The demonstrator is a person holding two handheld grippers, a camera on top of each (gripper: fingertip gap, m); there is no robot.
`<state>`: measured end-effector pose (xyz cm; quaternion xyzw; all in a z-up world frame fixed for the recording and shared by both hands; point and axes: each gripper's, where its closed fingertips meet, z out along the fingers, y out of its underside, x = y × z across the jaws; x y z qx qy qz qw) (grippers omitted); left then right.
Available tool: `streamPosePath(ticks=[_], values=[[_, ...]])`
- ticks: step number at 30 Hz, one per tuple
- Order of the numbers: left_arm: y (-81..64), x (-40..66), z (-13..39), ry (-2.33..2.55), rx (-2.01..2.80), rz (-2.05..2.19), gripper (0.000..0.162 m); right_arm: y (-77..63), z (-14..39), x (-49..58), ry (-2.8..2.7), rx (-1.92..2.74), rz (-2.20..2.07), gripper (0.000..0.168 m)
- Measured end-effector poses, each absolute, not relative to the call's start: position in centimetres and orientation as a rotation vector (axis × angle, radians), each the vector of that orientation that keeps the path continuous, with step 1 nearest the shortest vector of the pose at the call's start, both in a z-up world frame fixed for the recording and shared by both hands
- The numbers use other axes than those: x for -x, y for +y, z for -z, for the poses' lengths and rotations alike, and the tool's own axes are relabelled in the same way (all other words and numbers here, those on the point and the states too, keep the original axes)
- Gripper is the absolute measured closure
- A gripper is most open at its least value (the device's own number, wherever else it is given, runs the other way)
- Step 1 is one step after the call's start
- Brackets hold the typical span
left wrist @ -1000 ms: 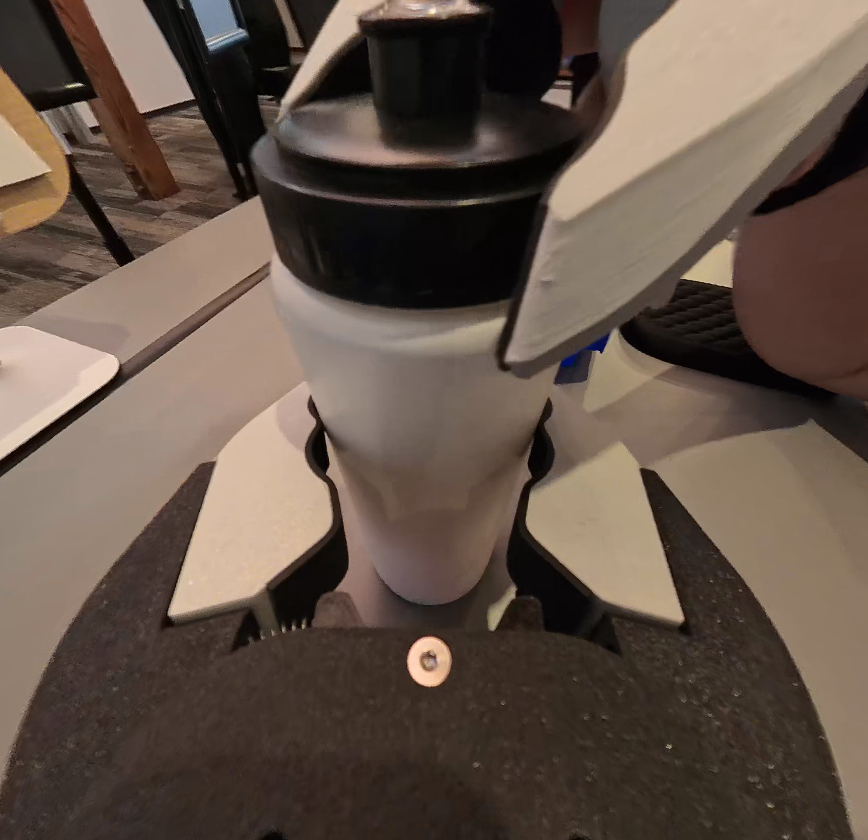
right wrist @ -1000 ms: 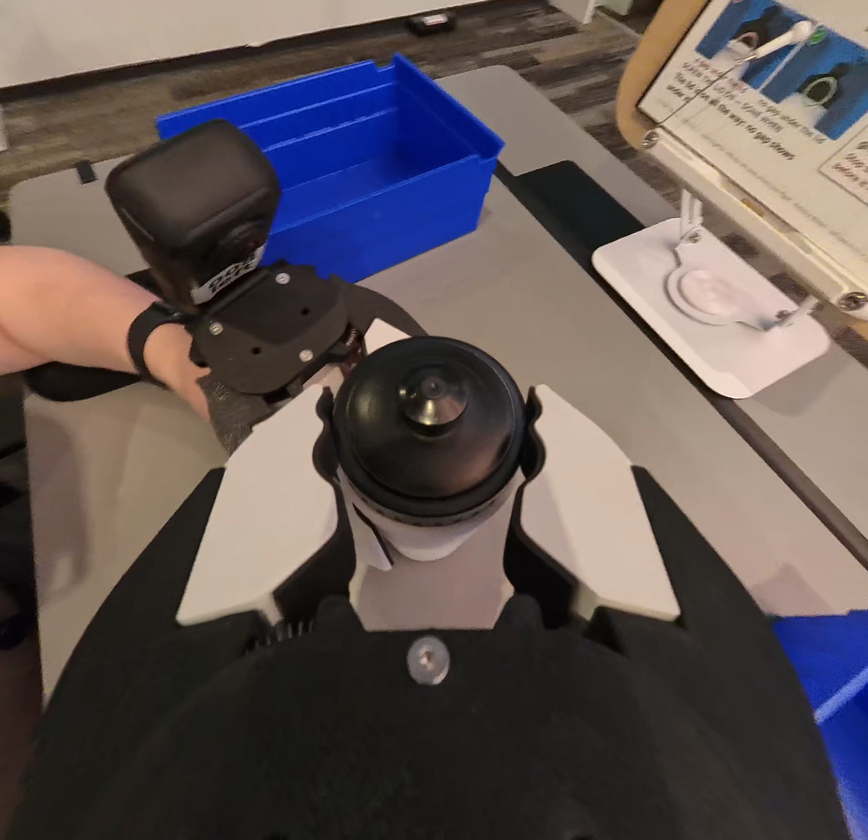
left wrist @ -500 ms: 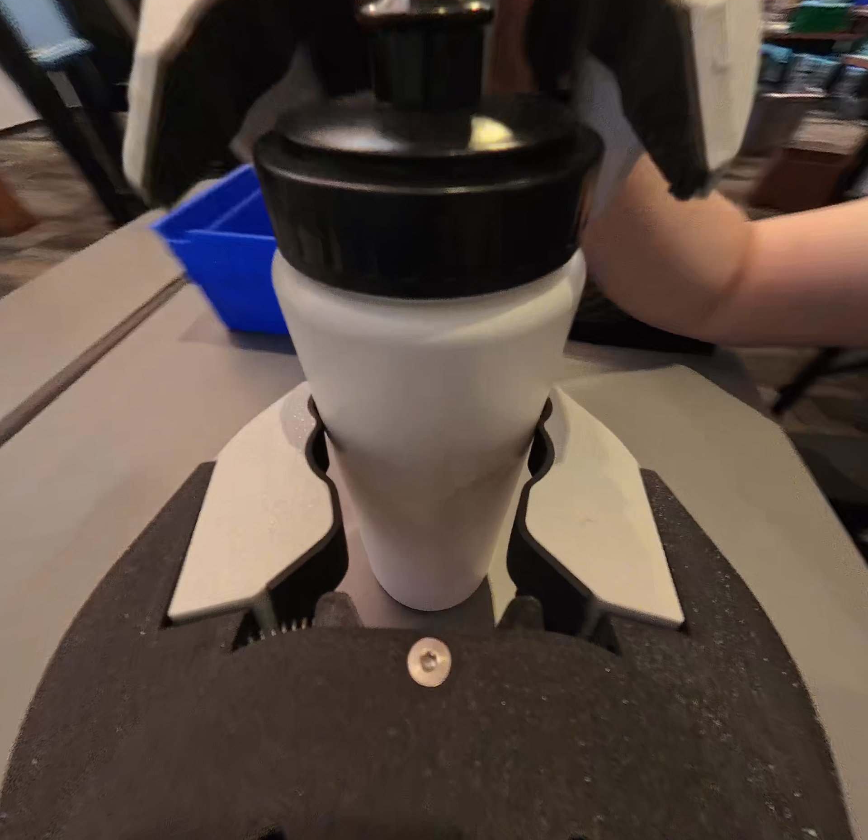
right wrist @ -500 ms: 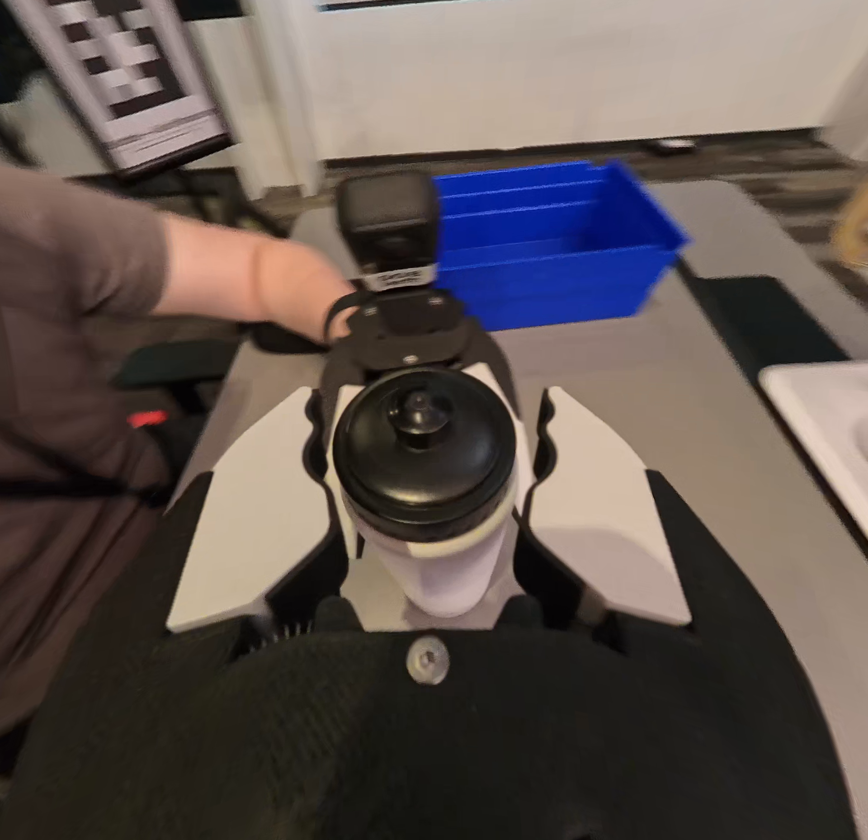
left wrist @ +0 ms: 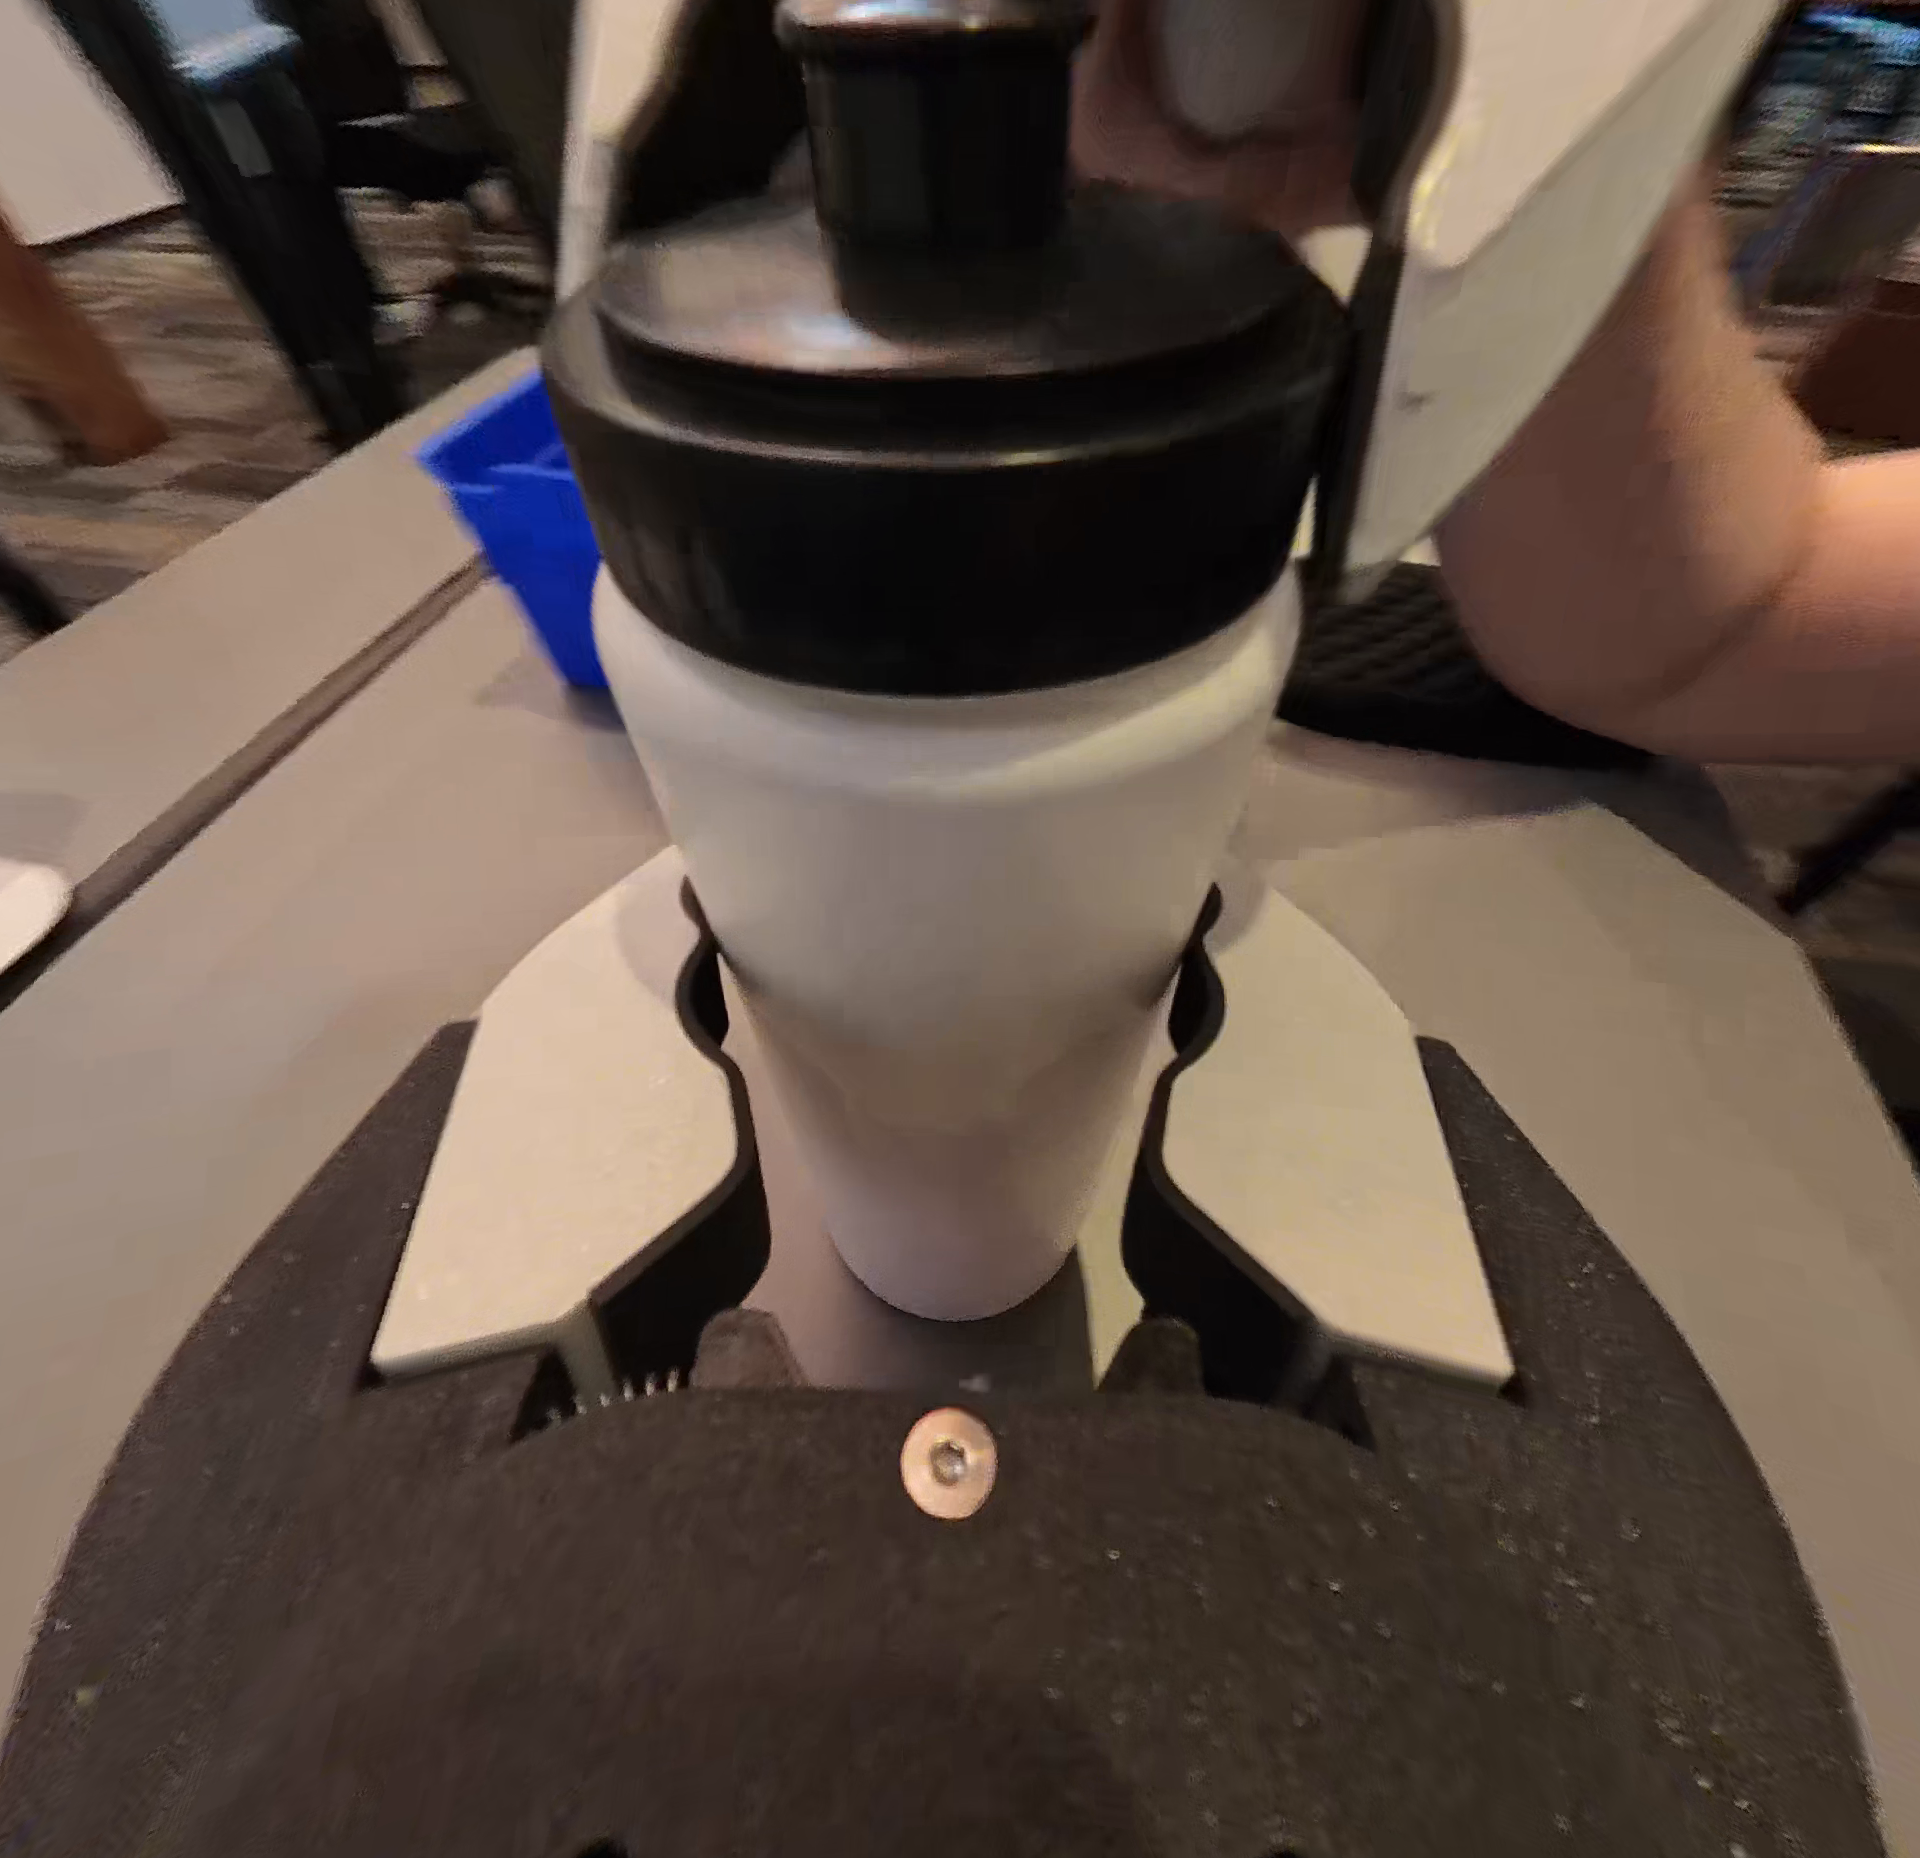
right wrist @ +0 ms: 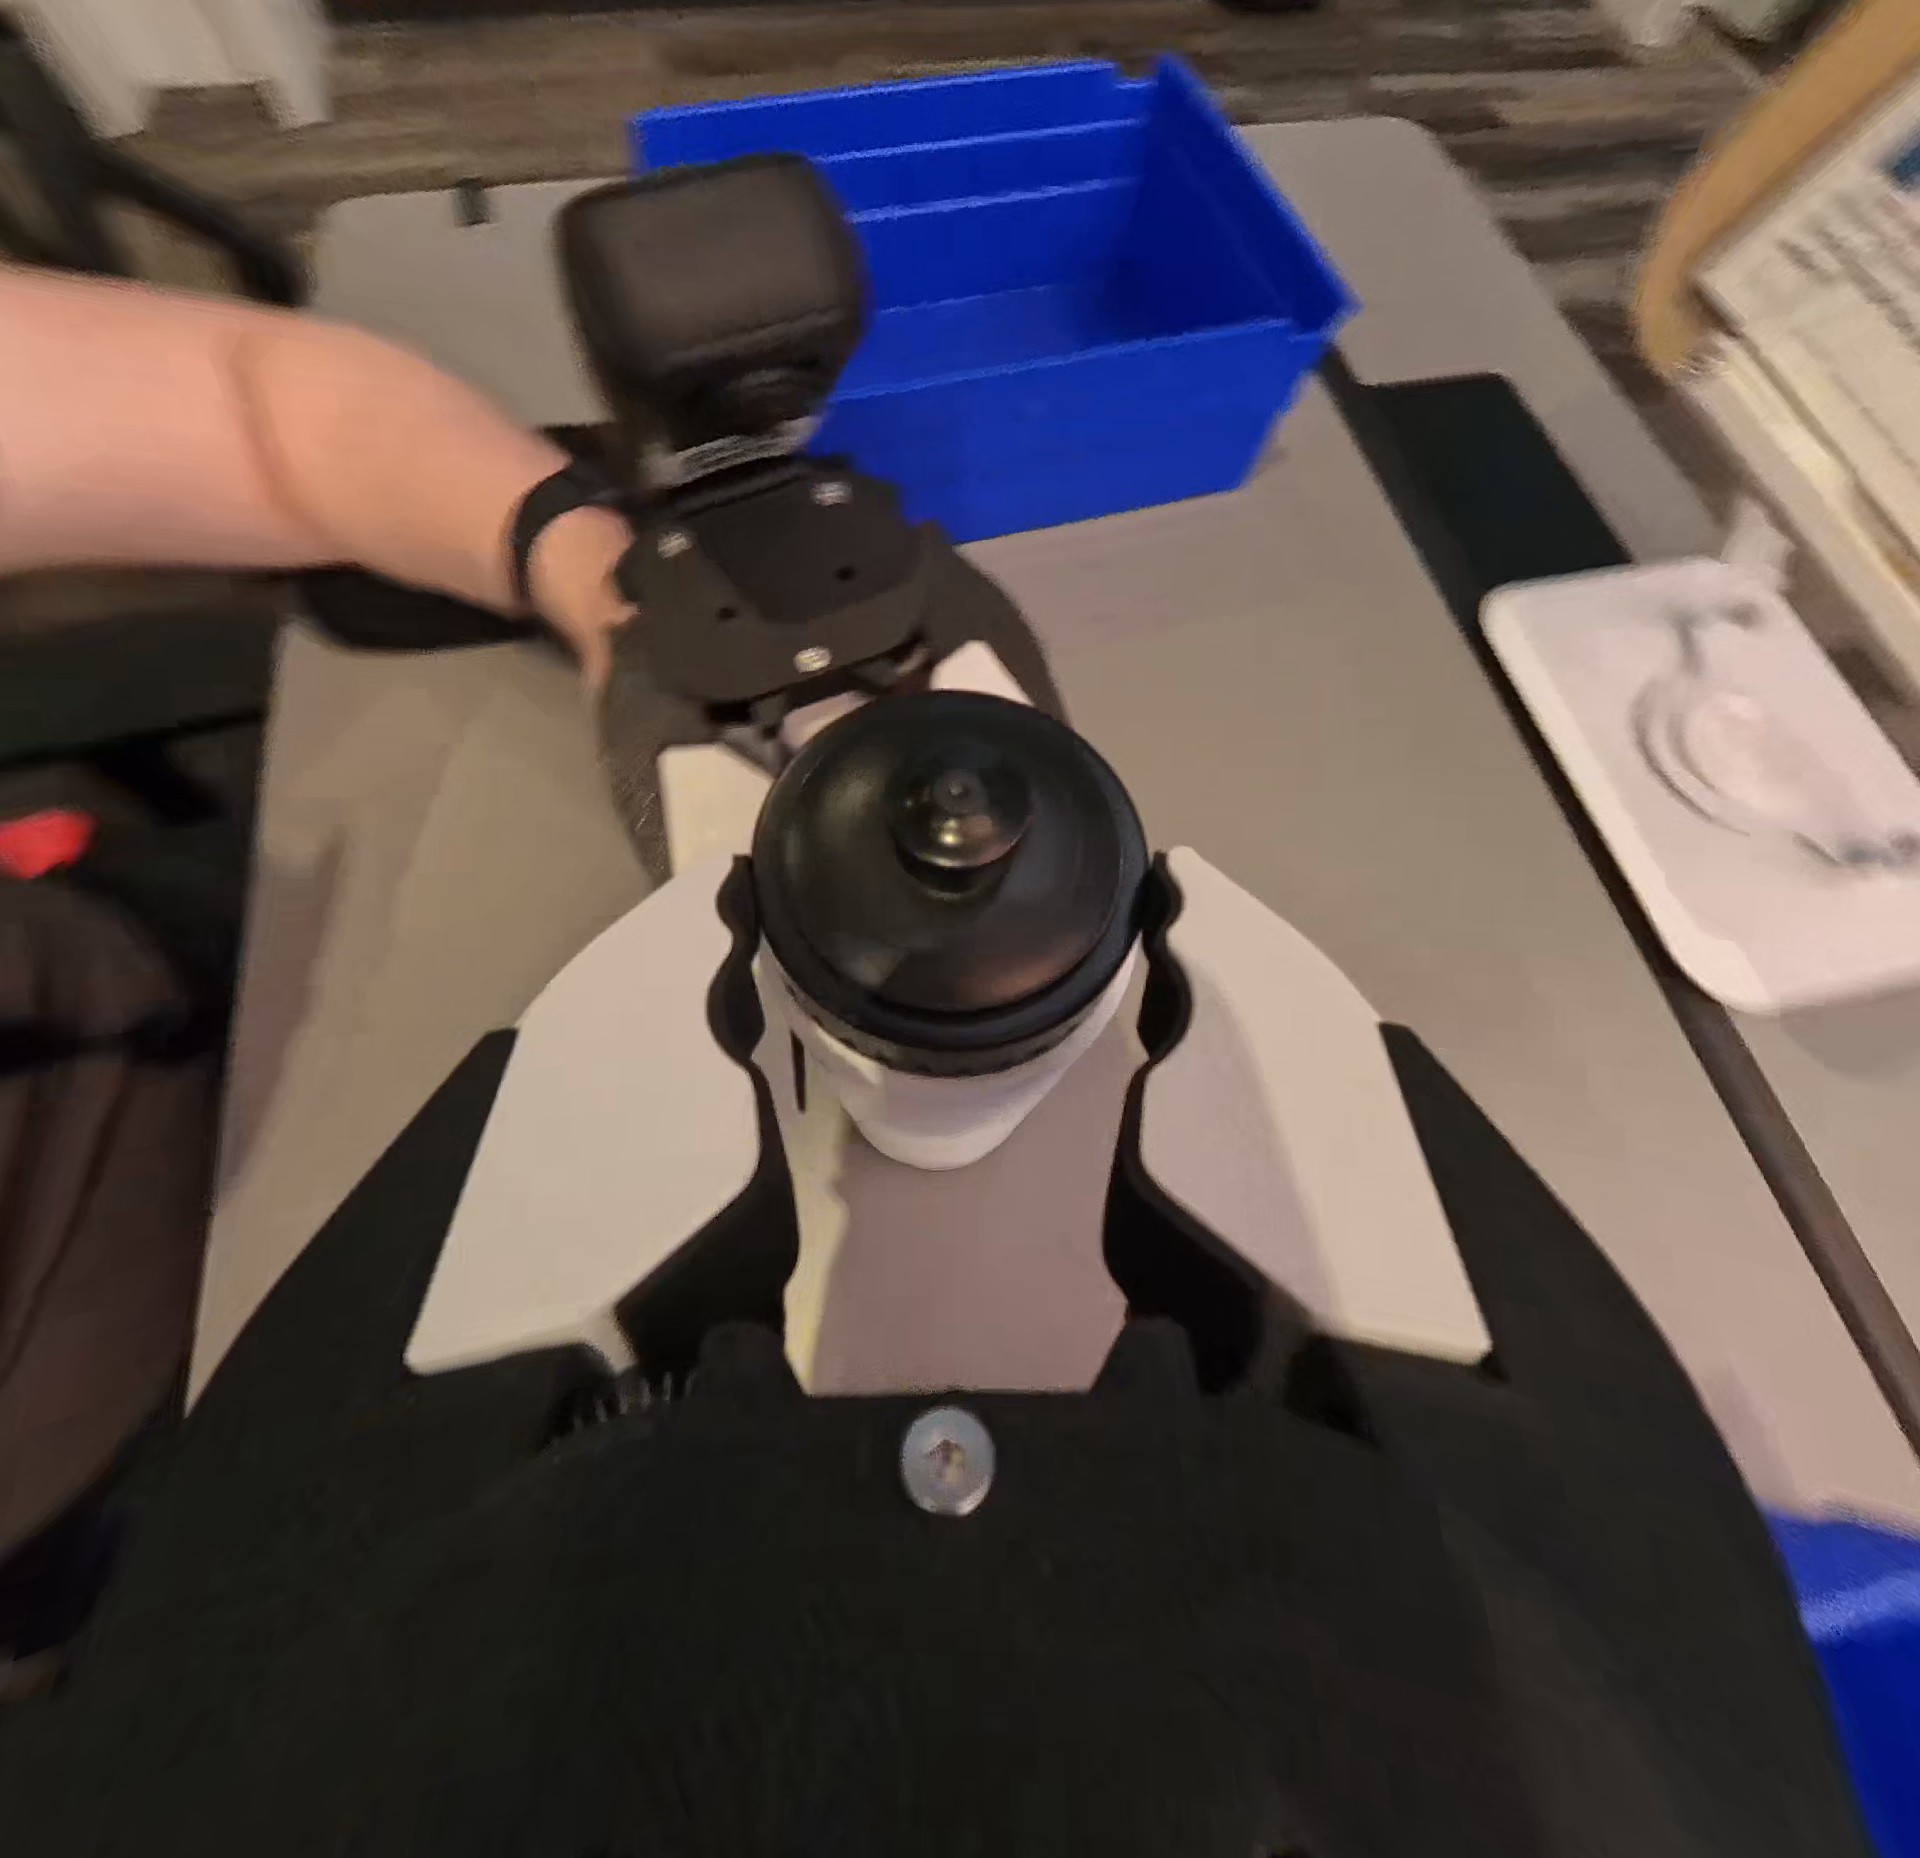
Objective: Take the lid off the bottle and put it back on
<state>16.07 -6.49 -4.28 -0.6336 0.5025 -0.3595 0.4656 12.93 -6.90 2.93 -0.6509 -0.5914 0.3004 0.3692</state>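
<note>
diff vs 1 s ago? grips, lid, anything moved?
The right gripper swung around the lid and back, and is closed on it as at the start. The left gripper stays clamped on the white bottle. Lid still on; blue bin unmoved.

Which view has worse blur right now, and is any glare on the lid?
Left wrist view: background and the right gripper smeared, bottle edges soft, lid fairly dull. Right wrist view: blue bin and table edges streaked, small glints on the lid's spout; blur looks similar in both.
</note>
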Motion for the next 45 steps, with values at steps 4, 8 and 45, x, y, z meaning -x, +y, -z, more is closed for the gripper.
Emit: streamPosePath(ticks=[4,8,45], values=[[-11.3,-17.5,4.2,1.453,1.394,1.103,0.077,-11.3,-3.2,-14.1,-1.785,1.317,-1.112,0.095],[-11.1,-17.7,4.0,1.408,1.414,1.126,0.077,-10.3,-3.7,-13.6,-1.692,1.354,-1.209,0.095],[-5.6,-15.9,4.2,1.149,1.568,0.841,0.077,-5.4,-3.4,-12.2,-1.270,1.805,-0.662,0.093]])
